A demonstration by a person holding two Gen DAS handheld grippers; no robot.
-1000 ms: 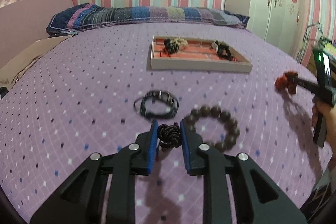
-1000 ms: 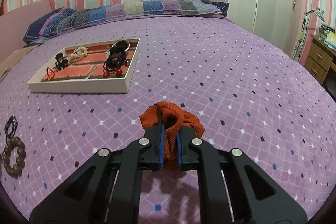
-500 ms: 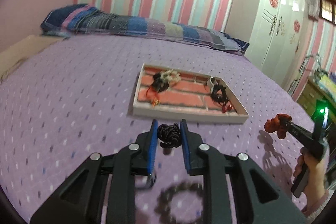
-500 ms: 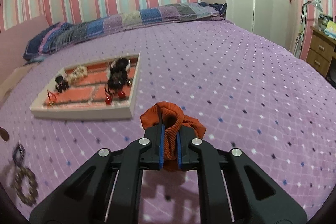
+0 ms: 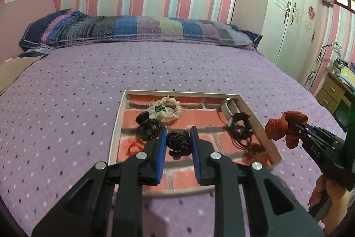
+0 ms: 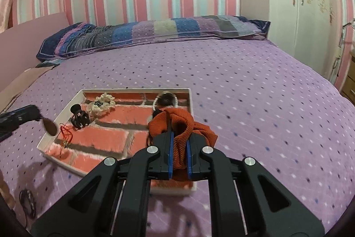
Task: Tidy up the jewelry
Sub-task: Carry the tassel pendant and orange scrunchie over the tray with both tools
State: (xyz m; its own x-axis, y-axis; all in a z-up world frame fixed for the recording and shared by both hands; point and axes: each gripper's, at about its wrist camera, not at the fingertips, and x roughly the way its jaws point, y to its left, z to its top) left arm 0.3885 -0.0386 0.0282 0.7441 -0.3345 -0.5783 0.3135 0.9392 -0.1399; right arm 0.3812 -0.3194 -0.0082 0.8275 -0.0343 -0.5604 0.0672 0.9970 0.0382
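Purple bed (image 5: 199,63), striped walls. L gripper (image 5: 178,141) clamps black braid (image 5: 179,142) over tray (image 5: 115,126); R gripper (image 6: 179,148) clamps orange scrunchie (image 6: 177,123). R view only: bracelet (image 6: 27,203) on bed.

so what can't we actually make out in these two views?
- Left wrist view: the tray near edge, hidden behind the left gripper holding a dark braided tie.
- Right wrist view: the tray's near right corner and the dark items there, hidden by the orange scrunchie in the right gripper.
- Right wrist view: the bracelet at bottom left, dim and partly cut off by the lens edge.
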